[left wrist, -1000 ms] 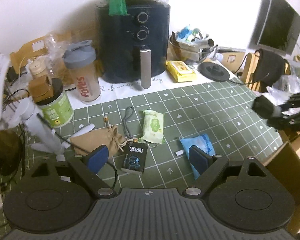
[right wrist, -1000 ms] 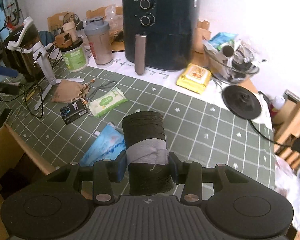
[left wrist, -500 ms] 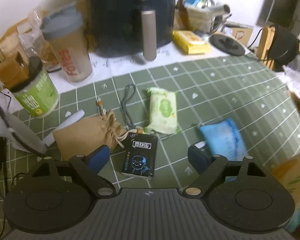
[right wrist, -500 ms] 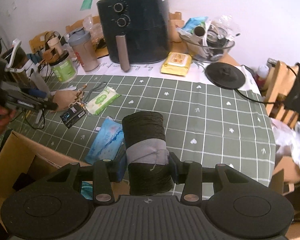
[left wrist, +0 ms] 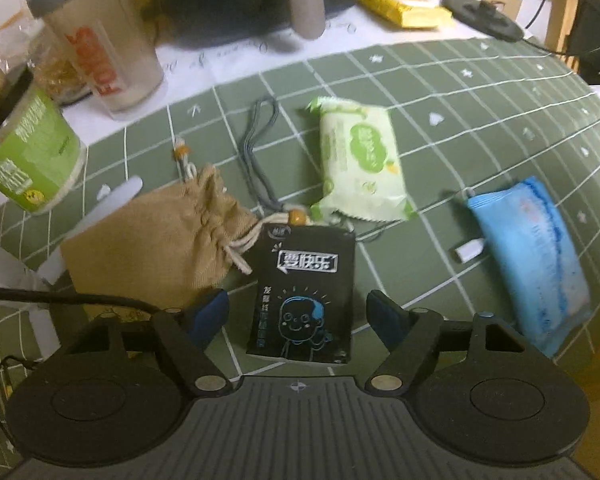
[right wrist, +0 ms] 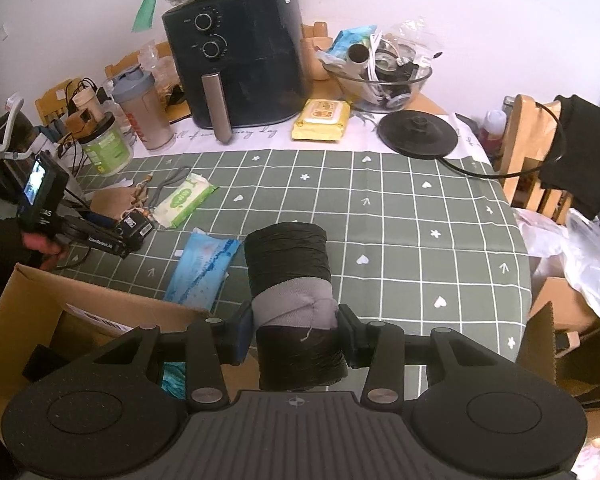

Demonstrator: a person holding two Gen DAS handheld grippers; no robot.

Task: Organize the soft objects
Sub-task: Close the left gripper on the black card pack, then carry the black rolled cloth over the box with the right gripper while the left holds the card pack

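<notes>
The right gripper (right wrist: 296,330) is clamped on a dark rolled bundle (right wrist: 290,280) (grey band around it) above the cardboard box (right wrist: 100,312) at the table edge. The left gripper (left wrist: 298,312) hangs wide open with the black packet (left wrist: 306,296) between its fingers, brown pouch (left wrist: 160,236) just beside

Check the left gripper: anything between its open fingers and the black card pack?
Nothing visible. The left gripper is open and the black card pack lies between the fingers' line, unobstructed. The tan drawstring pouch sits beside the left finger; its cord touches the pack's top corner.
</notes>
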